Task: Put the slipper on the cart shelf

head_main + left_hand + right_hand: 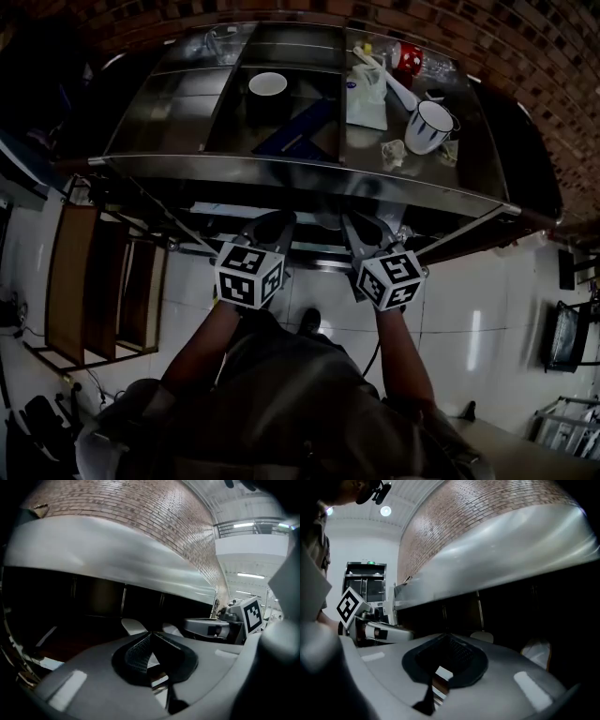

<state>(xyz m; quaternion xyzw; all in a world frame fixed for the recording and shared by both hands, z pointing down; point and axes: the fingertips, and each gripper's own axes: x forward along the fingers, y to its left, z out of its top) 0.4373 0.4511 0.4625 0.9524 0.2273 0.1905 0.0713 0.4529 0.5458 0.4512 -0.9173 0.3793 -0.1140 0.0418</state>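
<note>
a person stands at a steel cart [309, 169] with a gripper in each hand, both held level just under the rim of its top surface and aimed into the dark lower shelf [93, 616]. the left gripper [150, 633] has its jaws pressed together with nothing between them. the right gripper [445, 637] is likewise fully closed and empty.

no slipper can be named with certainty. pale rounded shapes [133, 625] lie back on the lower shelf beyond the left jaws, and another pale shape [482, 636] shows ahead of the right ones. any of them may be the slipper, but the gloom hides their form.

if so, the placing looks done and the next move calls only for drawing both grippers back without catching the rim overhead. if not, the slipper must first be found, since it shows plainly in no view.

up top, the cart's middle well holds a white bowl [268, 84] and a blue object [295, 127]. the right-hand well holds a white mug [429, 127], a white bag [367, 94] and a red container [405, 58].
</note>
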